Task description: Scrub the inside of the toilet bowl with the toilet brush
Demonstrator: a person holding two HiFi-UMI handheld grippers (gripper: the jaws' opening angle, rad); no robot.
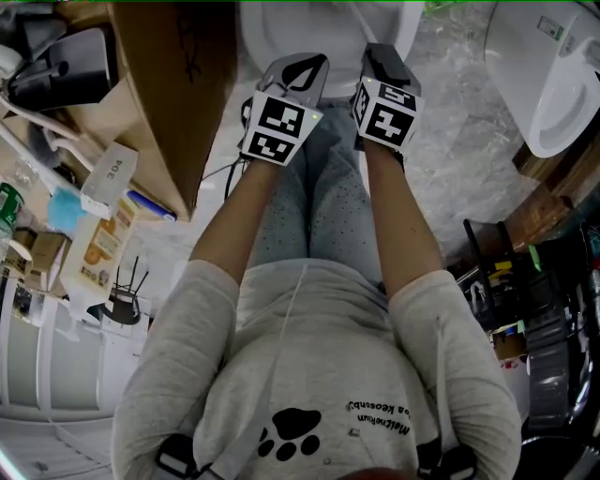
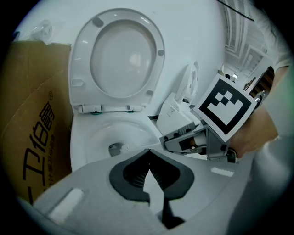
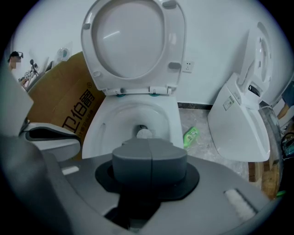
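Observation:
The white toilet bowl [image 3: 138, 121] stands straight ahead with its seat and lid [image 3: 131, 39] raised; water sits around the drain [image 3: 144, 133]. No toilet brush shows in any view. My left gripper [image 2: 148, 153] is shut with nothing between its ribbed pads and points at the bowl [image 2: 115, 133] from its front right. Beside it, my right gripper [image 3: 149, 149] is also shut and empty, aimed at the bowl's middle. In the head view both grippers [image 1: 300, 67] [image 1: 384, 56] hover side by side just before the bowl rim [image 1: 281, 28].
A brown cardboard box [image 1: 173, 94] leans against the toilet's left side. A second white toilet [image 3: 239, 124] stands to the right, with a green bottle [image 3: 190, 135] on the floor between them. Clutter lines the left wall [image 1: 56, 216] and the right edge [image 1: 525, 281].

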